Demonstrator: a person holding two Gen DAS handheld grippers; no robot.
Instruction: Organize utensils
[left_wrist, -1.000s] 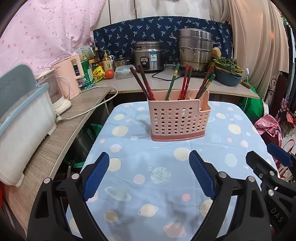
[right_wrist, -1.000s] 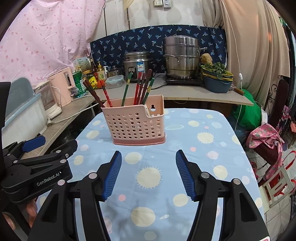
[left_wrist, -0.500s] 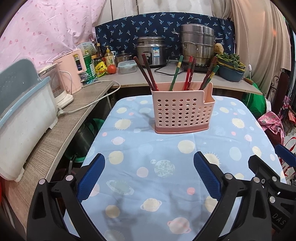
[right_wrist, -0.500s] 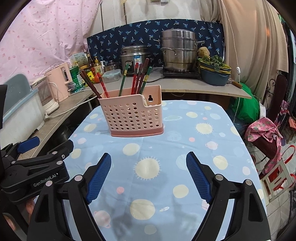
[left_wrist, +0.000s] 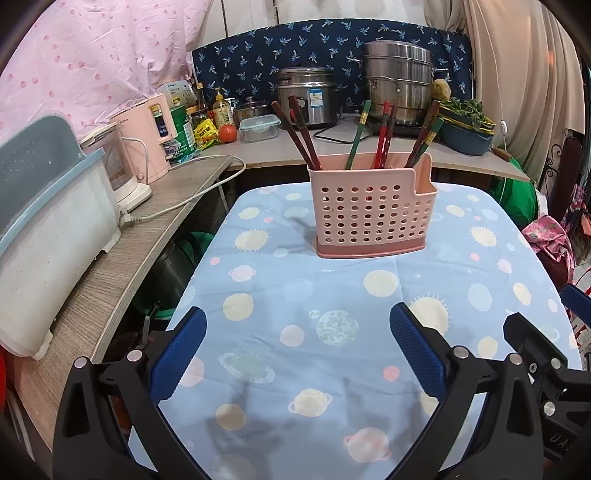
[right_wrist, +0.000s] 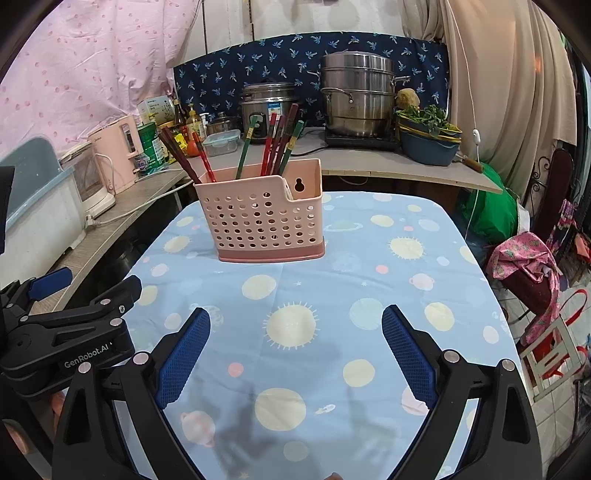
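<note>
Left claw (left_wrist: 297, 347), right claw (right_wrist: 295, 343) both spread, empty; chopsticks (left_wrist: 382, 134), perhaps nine, upright in pink holder (left_wrist: 369, 212).

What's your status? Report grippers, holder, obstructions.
Left gripper open, empty. Right gripper open, empty. Chopsticks standing in the pink holder on the tablecloth, none lying loose in view. Path to holder unobstructed.

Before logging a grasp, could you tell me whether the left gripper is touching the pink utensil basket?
Apart. In the left wrist view the left gripper is open, with bare tablecloth between its fingertips and the pink utensil basket.
</note>
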